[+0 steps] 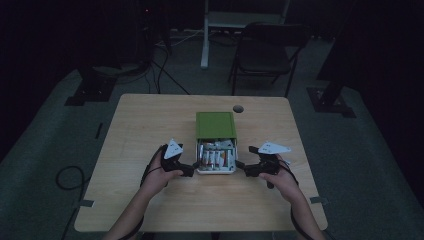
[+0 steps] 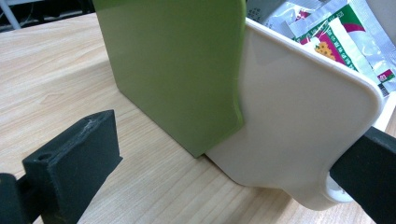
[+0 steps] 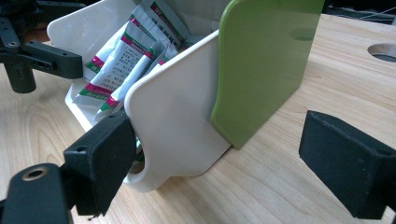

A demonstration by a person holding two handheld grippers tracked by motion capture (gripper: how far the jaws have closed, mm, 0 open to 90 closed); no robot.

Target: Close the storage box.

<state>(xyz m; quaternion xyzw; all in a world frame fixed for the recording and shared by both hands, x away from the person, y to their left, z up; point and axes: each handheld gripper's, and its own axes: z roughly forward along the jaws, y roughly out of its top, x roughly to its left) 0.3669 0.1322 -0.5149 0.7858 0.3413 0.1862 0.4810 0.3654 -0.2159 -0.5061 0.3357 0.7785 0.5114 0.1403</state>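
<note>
- Person's hands at near table edge, one gripper each, flanking the box from both sides – prob. to steady or slide the drawer.
- Left gripper (image 1: 189, 170): jaws spread wide; inner jaw at the white drawer (image 2: 299, 130) front corner, outer jaw over bare table (image 2: 70, 88). Nothing pinched.
- Right gripper (image 1: 242, 168): jaws spread; one jaw touching or just beside the drawer's near corner, other well apart on the far side. Contact hard to confirm.
- Drawer sits pulled partway out of green sleeve (image 1: 215, 125), centre of table; sachets (image 3: 123, 65) stand inside, exposed for access.
- Sachet print unreadable; drawer floor hidden.
- Beyond table: folding chair (image 1: 267, 50), dim, detail lost.
</note>
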